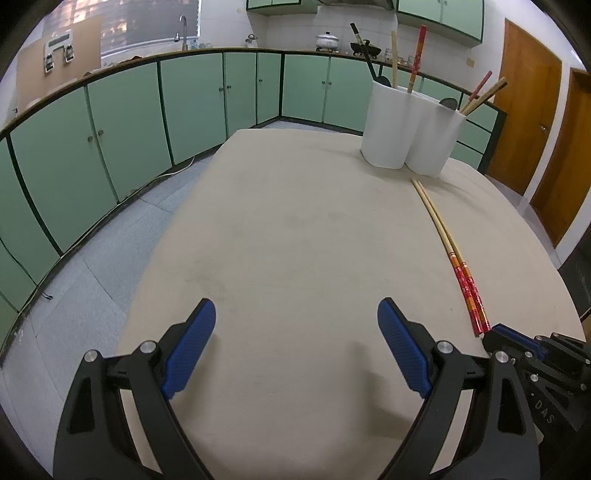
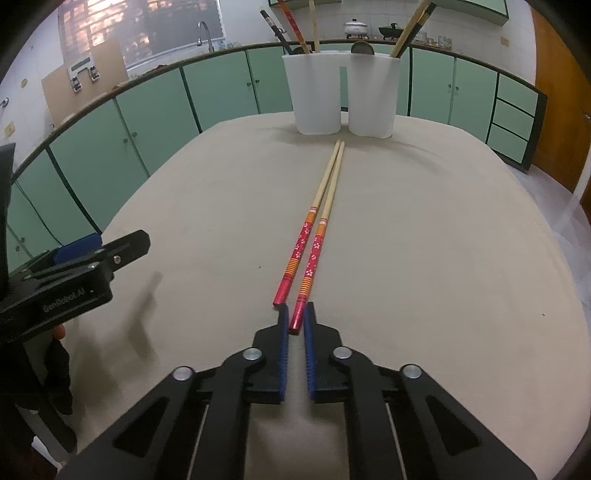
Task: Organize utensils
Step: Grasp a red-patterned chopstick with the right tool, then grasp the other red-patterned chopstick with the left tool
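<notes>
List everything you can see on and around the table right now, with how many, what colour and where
chopsticks on the table: two, pale wood with red patterned handles, lying side by side, tips toward the holder
utensil holder: one, white, two joined cups, far end of the table
utensils in the holder: several, red, wooden and black, standing in both cups; exact count unclear
table: one, beige top, under both grippers
cabinets: a row, green, along the wall behind
doors: two, brown wood, far right
pots: two, one white and one dark, on the back counter
left gripper: blue pads wide apart, holding nothing
right gripper: blue pads nearly closed around the red end of one chopstick
</notes>
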`<state>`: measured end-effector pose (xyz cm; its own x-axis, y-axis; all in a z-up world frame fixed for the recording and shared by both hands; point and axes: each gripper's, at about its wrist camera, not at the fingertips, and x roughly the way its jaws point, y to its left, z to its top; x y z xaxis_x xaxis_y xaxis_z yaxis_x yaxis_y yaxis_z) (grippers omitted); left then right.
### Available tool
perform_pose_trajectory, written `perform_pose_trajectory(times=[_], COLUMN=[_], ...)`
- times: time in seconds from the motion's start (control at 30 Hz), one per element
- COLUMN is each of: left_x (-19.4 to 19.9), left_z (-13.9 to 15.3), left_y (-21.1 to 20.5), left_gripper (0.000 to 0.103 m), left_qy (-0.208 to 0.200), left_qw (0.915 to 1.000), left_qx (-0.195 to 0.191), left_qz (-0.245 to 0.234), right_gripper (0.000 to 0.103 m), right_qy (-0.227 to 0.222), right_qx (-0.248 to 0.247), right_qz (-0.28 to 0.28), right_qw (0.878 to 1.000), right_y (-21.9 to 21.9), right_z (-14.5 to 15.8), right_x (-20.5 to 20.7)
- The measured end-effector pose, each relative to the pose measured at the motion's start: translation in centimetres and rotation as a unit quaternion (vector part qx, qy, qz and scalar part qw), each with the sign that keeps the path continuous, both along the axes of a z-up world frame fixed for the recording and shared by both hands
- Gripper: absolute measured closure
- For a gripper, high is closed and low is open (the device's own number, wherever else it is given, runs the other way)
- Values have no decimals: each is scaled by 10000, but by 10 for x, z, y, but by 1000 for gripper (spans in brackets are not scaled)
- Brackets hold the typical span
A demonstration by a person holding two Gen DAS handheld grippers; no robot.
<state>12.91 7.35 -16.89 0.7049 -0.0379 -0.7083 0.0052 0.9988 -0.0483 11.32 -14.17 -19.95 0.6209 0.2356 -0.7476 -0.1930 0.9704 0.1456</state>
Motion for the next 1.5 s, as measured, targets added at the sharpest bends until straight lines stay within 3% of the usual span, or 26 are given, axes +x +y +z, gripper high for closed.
perform_pose_trajectory(times=[0.3,0.6,0.83,1.03,1.2,1.5], left_x=[0,-1,-1,6,9,6], left_z=[-1,-3,-11,-16,-20,-19], left_y=[-17,-52,-89,-113,-127,-137], left_gripper=[16,17,24,33,52,77], left_qy=[26,72,266,435,528,509], left_qw=[9999,9987,9961,9946,9940,9943], left_qx=[21,-72,-247,-249,-69,13], left_qz=[-167,-509,-799,-914,-953,-939], right_gripper=[97,97,97,97,97,97], right_qy=[9,-78,-107,-156,-142,-7], right_qx=[185,86,85,46,50,265], right_qz=[-120,-502,-748,-754,-705,-658], right_qw=[9998,9987,9971,9970,9974,9975], right_y=[-14,-65,-95,-108,-113,-115], right_z=[1,3,1,1,-1,-5], right_x=[-2,-6,-7,-6,-3,0])
